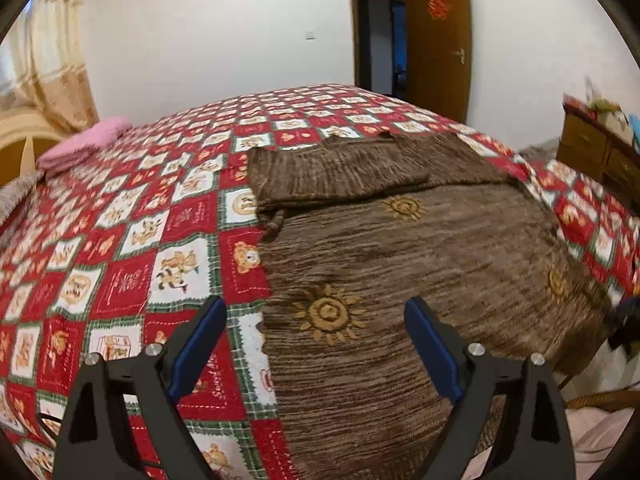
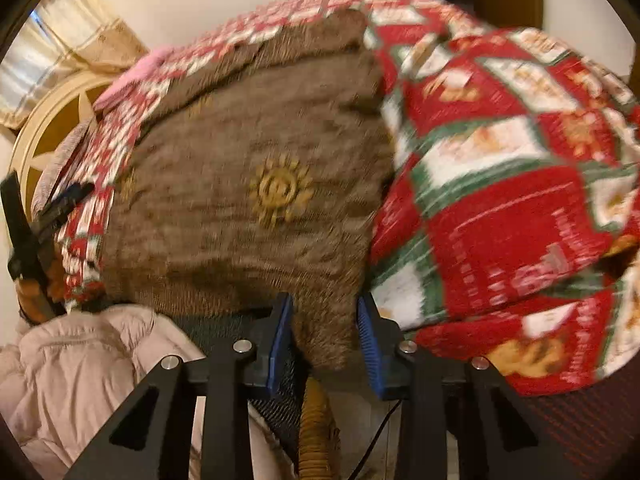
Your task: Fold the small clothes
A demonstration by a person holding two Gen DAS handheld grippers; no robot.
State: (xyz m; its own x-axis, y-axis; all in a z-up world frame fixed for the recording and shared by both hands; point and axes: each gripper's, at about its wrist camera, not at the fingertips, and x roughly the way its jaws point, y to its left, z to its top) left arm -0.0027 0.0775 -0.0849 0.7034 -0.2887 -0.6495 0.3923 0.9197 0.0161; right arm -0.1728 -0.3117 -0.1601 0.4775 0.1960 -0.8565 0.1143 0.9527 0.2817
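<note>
Brown sweater point(image 2: 248, 184) on quilted bed point(image 1: 132, 216), hem between right tool point(image 2: 324, 336) pads.

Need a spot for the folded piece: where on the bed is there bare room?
Bare quilt lies left of the brown garment, up to the pink cloth, and beyond its folded sleeves toward the door. The near right bed edge is crowded: right tool, beige jacket.

A: Left wrist view looks fairly sharp, warm and even, daylight glowing through the curtain point(image 1: 52, 52).

B: Right wrist view is smeared with motion blur; both bend and darken at the fisheye edges.
</note>
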